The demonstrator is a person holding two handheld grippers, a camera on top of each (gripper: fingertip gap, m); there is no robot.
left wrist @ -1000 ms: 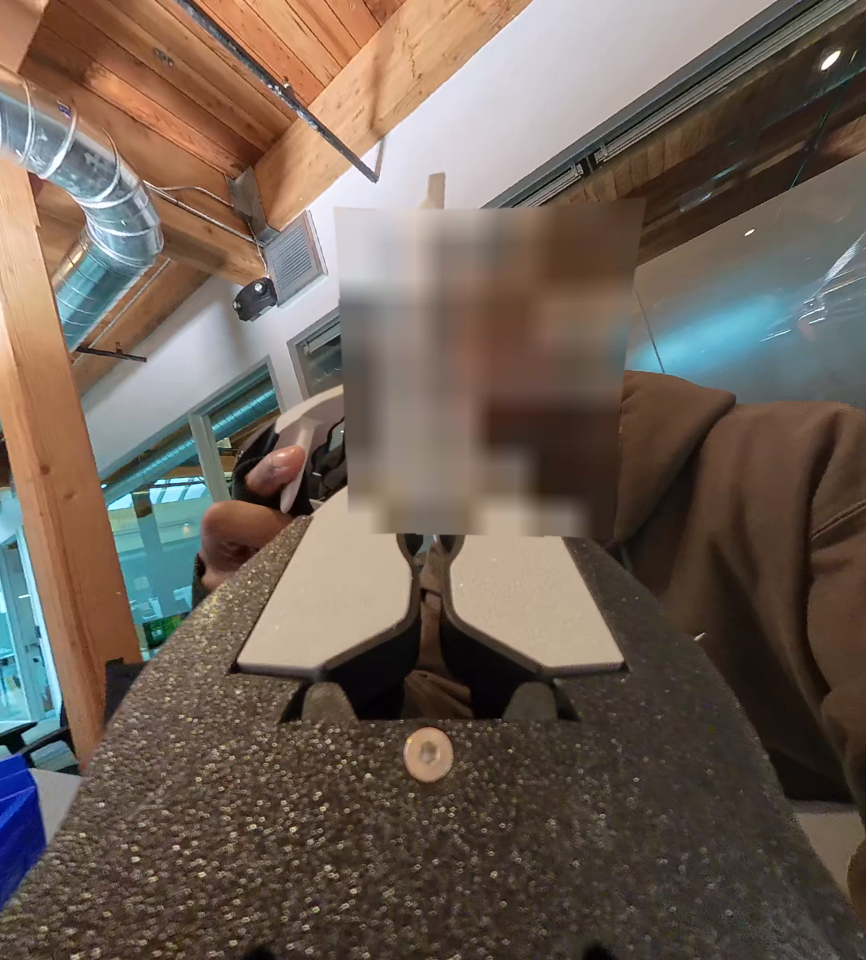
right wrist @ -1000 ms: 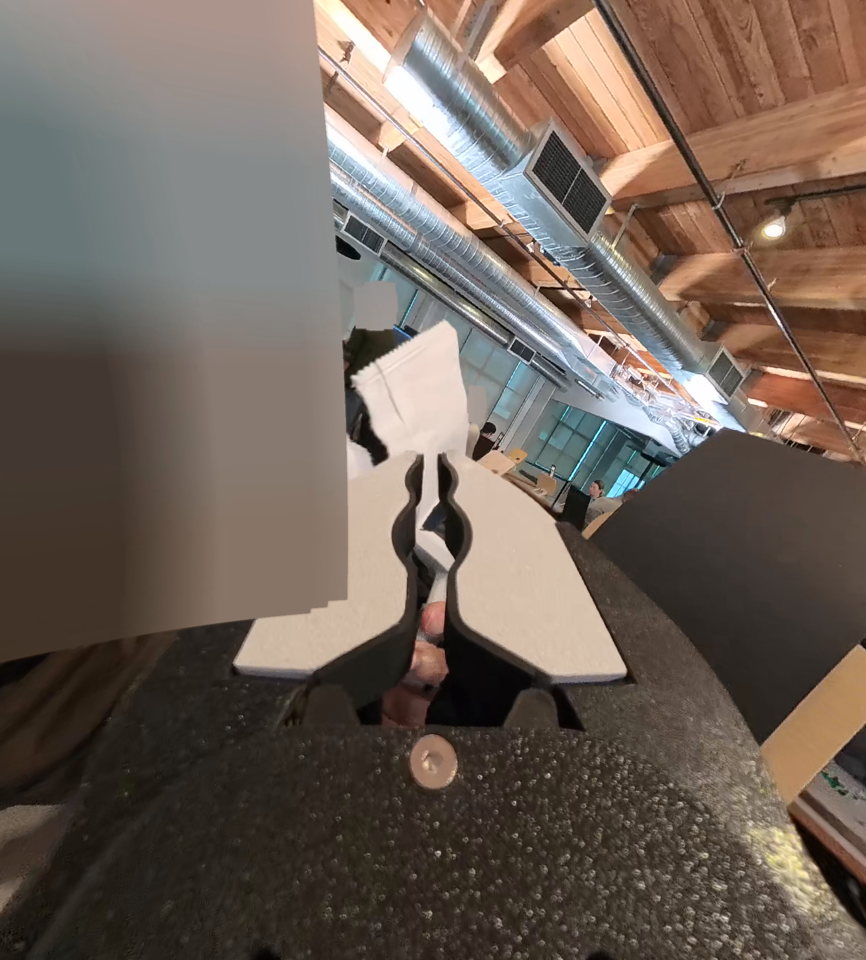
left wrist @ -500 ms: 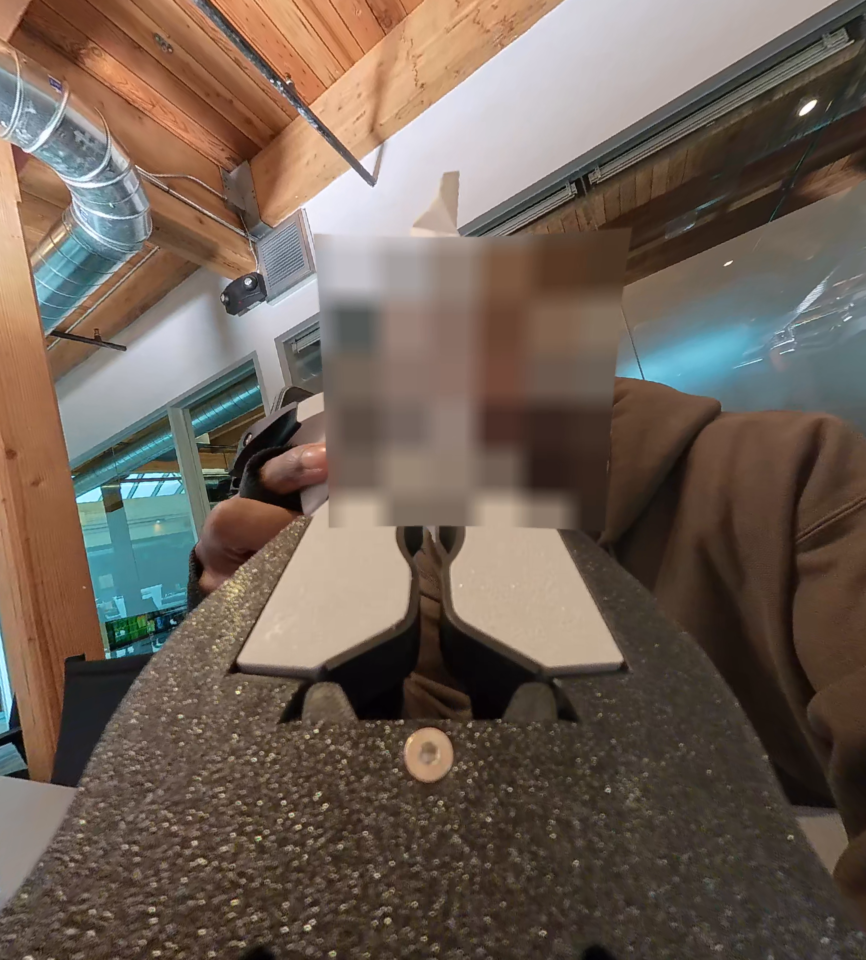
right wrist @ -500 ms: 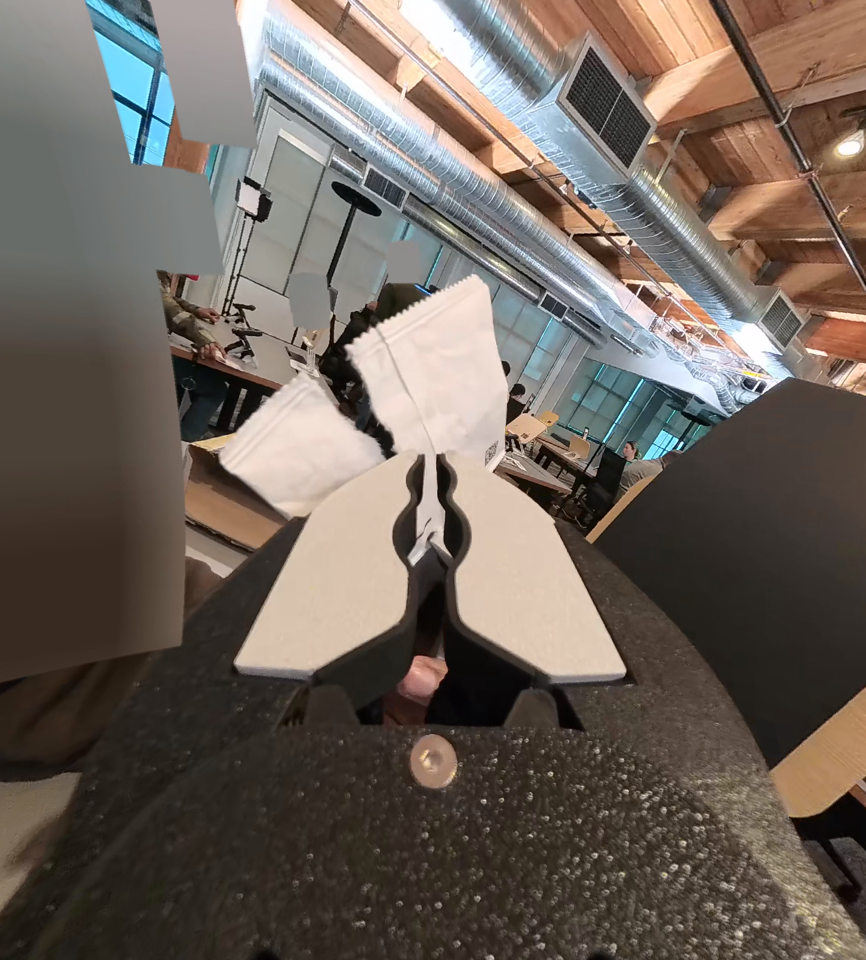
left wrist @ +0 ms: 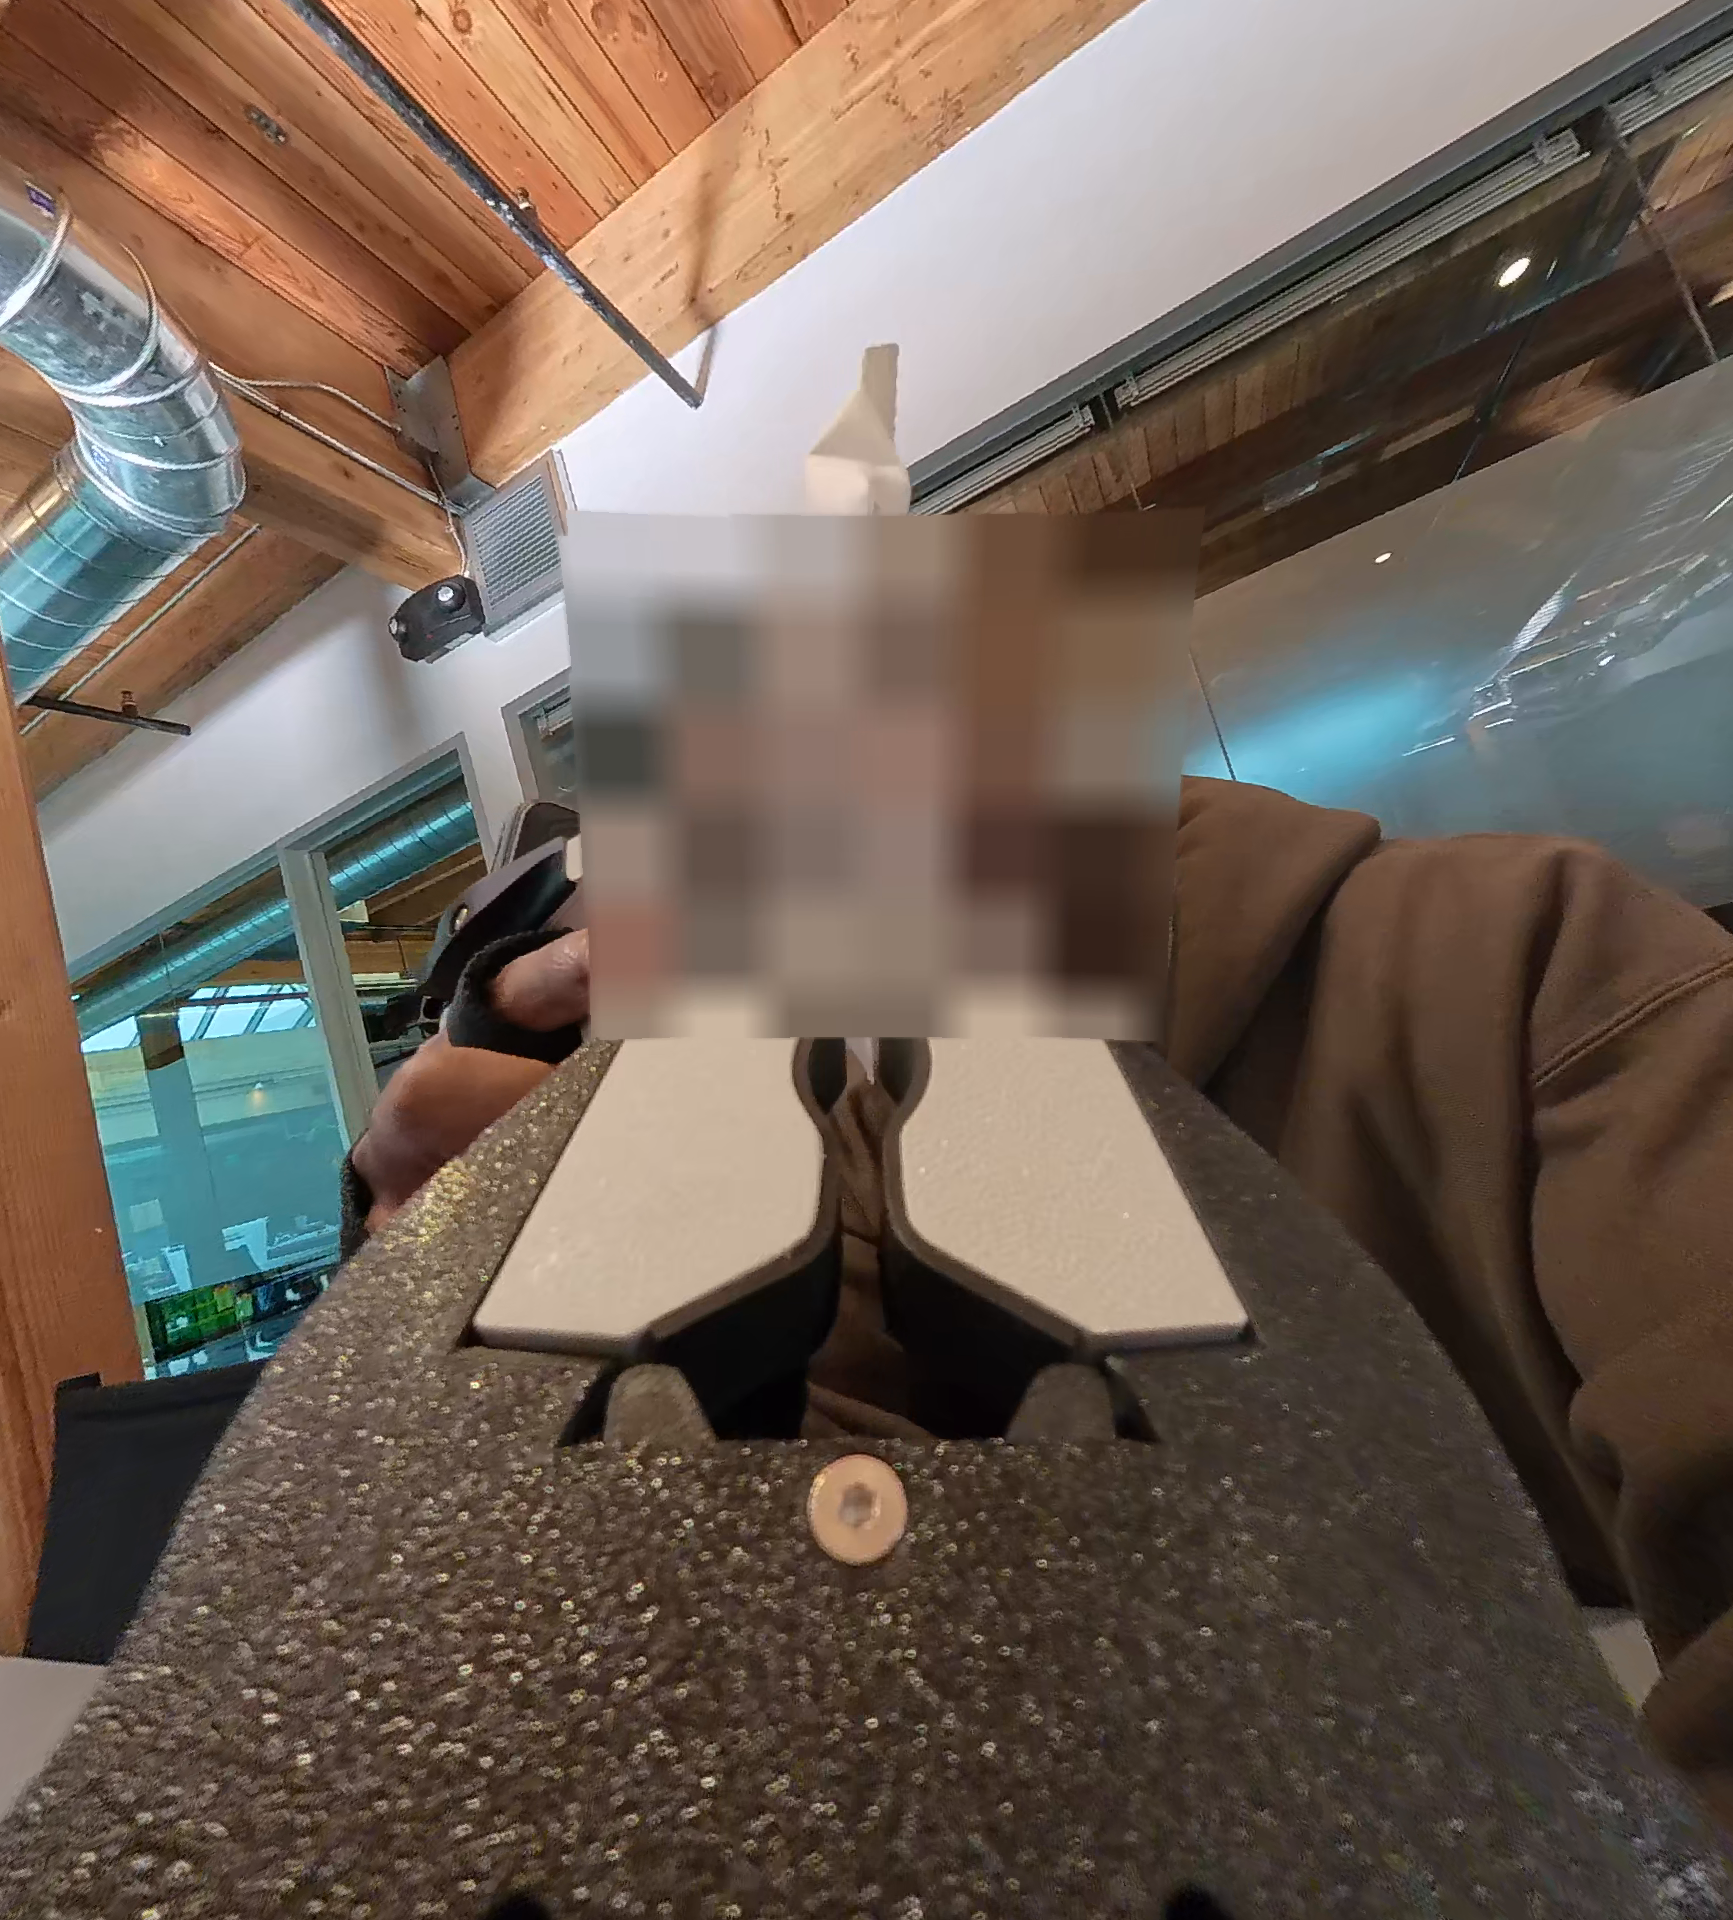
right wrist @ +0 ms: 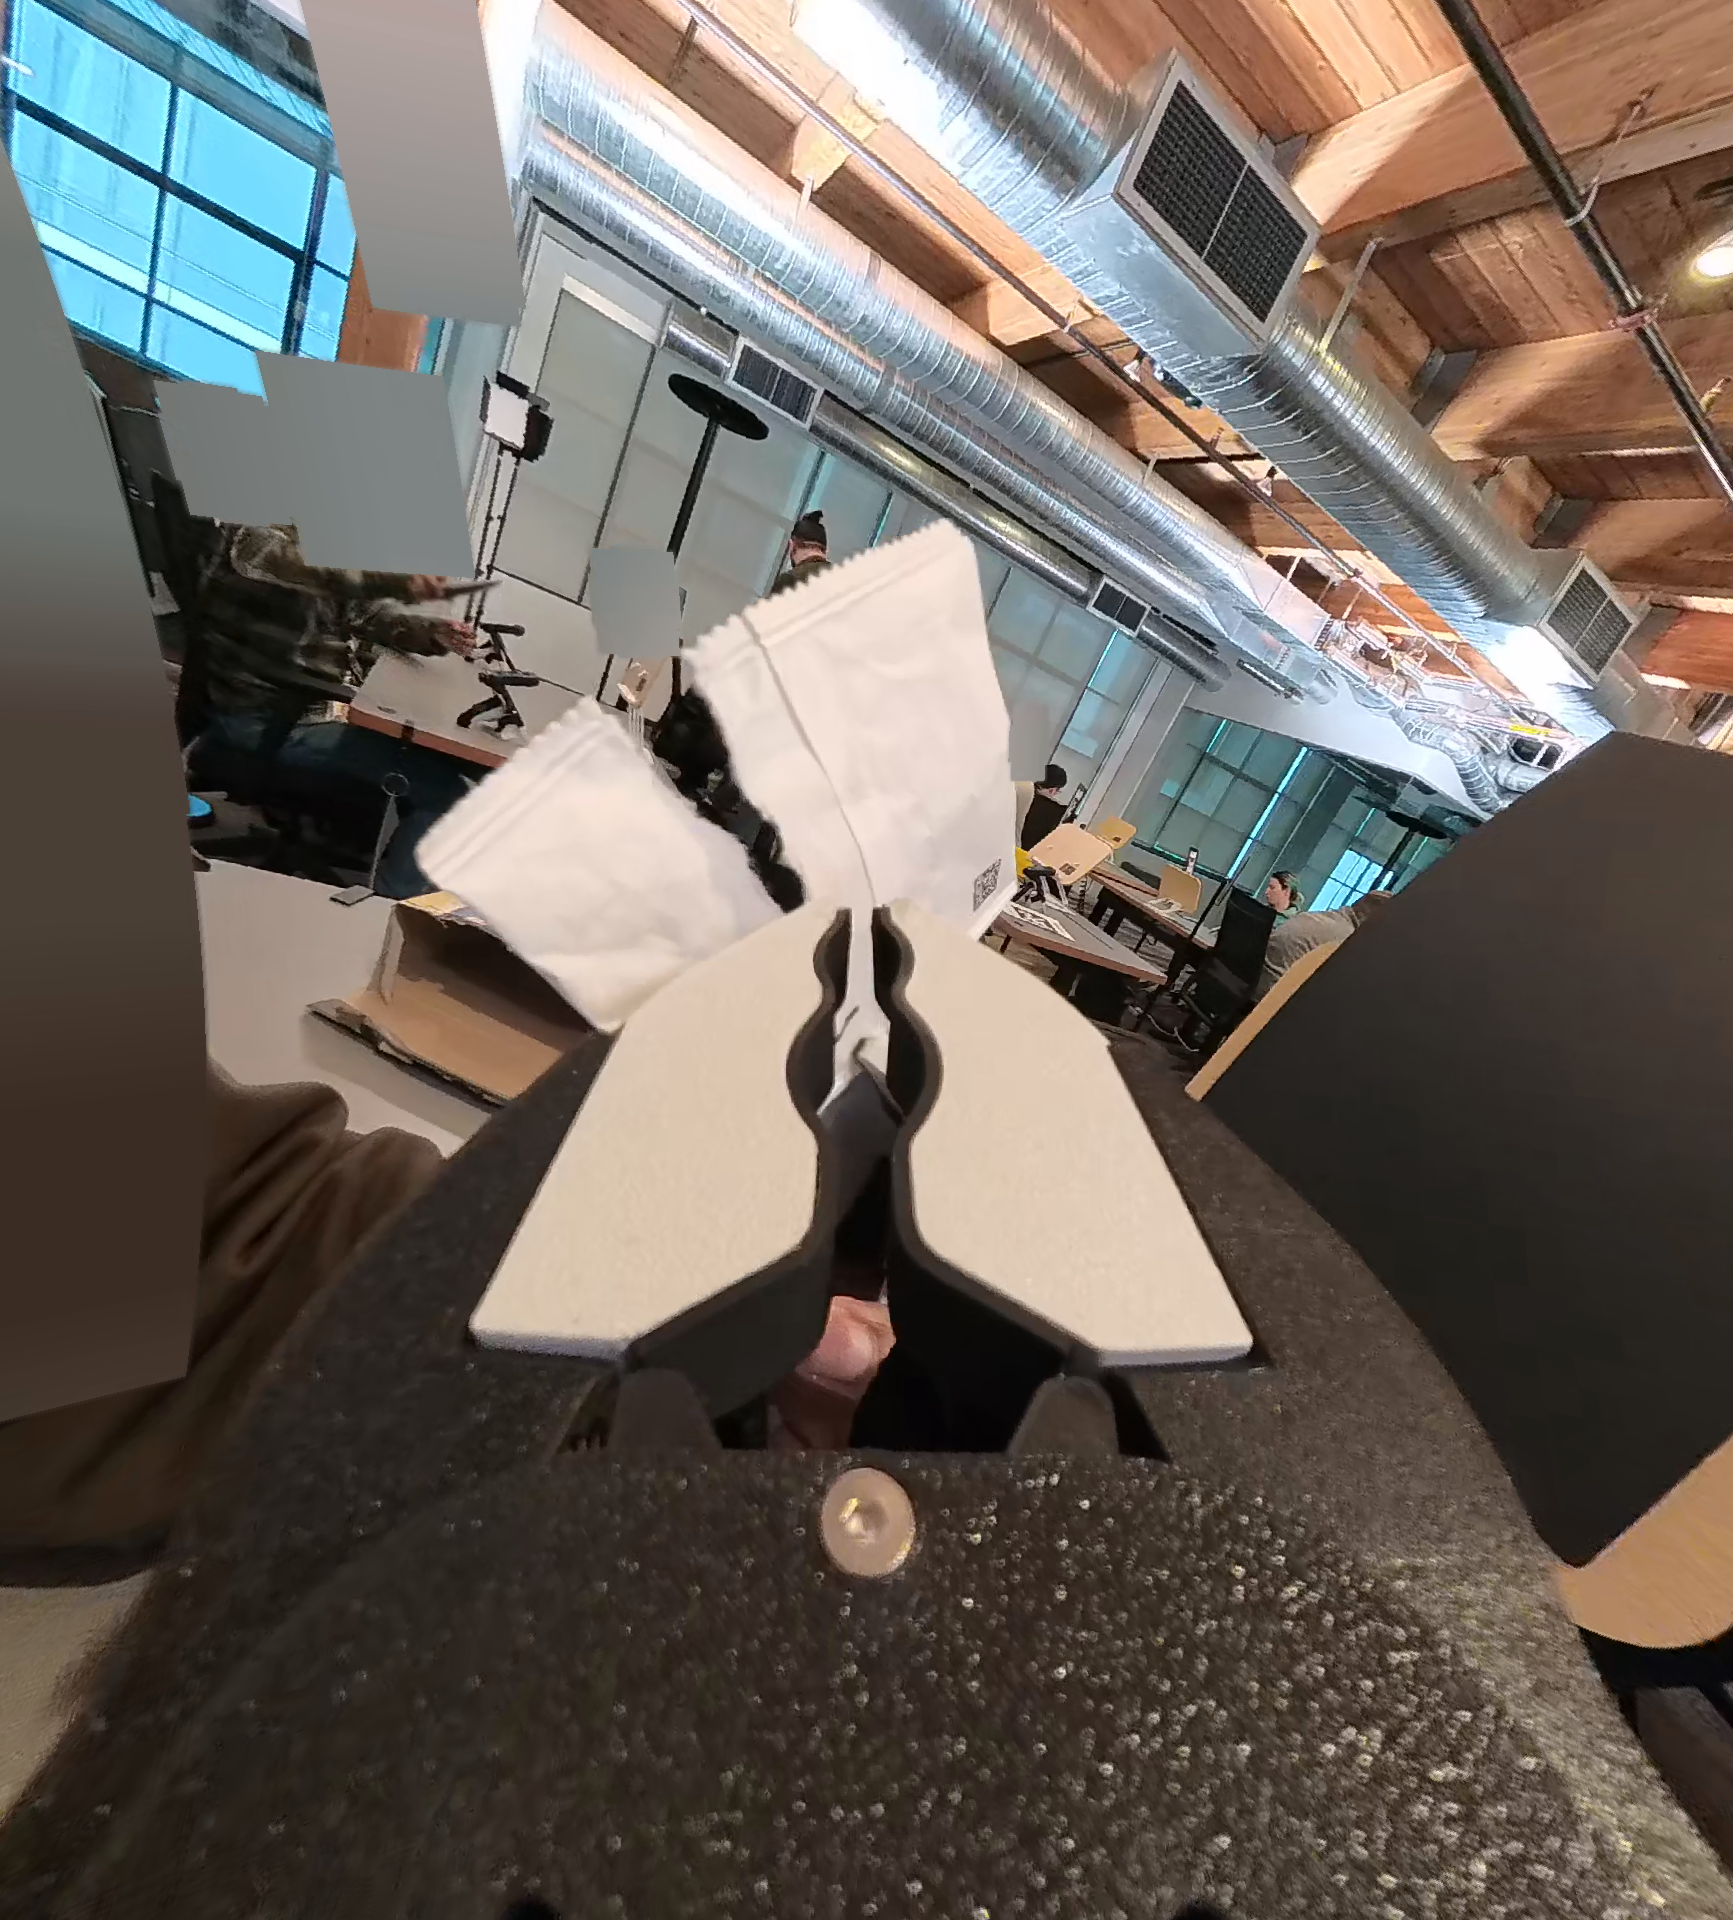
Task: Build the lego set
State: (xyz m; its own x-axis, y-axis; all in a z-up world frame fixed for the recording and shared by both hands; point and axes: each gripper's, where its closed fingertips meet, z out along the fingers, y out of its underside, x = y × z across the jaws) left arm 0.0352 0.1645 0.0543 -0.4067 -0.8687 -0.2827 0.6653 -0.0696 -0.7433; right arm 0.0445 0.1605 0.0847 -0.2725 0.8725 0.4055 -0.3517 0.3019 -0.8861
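The right gripper (right wrist: 864, 925) is raised and angled up toward the ceiling, its two grey fingers (right wrist: 696, 1153) pressed nearly together and clamped on a white paper bag (right wrist: 872, 717). The bag is pinched at its middle seam, right at the fingertips; one torn half stands upright straight ahead of the gripper, and the other half (right wrist: 581, 883) splays out ahead and to its left, both showing crimped, serrated top edges. A narrow strip of the same paper runs down between the fingers toward the gripper body. A brown sleeve (right wrist: 249, 1299) lies to the left of the right gripper, just beside its body, and a dark chair back (right wrist: 1527, 1122) with a pale wooden edge stands to its right. Beyond the bag, well ahead, a flattened cardboard piece (right wrist: 446, 997) rests on a light table (right wrist: 280, 935). The left gripper (left wrist: 862, 1055) also points upward, toward a person in a brown hoodie (left wrist: 1464, 1143) directly ahead. Its fingers (left wrist: 1038, 1195) are drawn close, with only a slim gap, and a thin white sliver shows between the tips; a blurred patch covers the area just past them, so whether they clamp the bag cannot be told. A white paper tip (left wrist: 860, 447) rises above that patch, ahead of the left gripper. A gloved hand (left wrist: 488, 1039) appears ahead and to the left of it.
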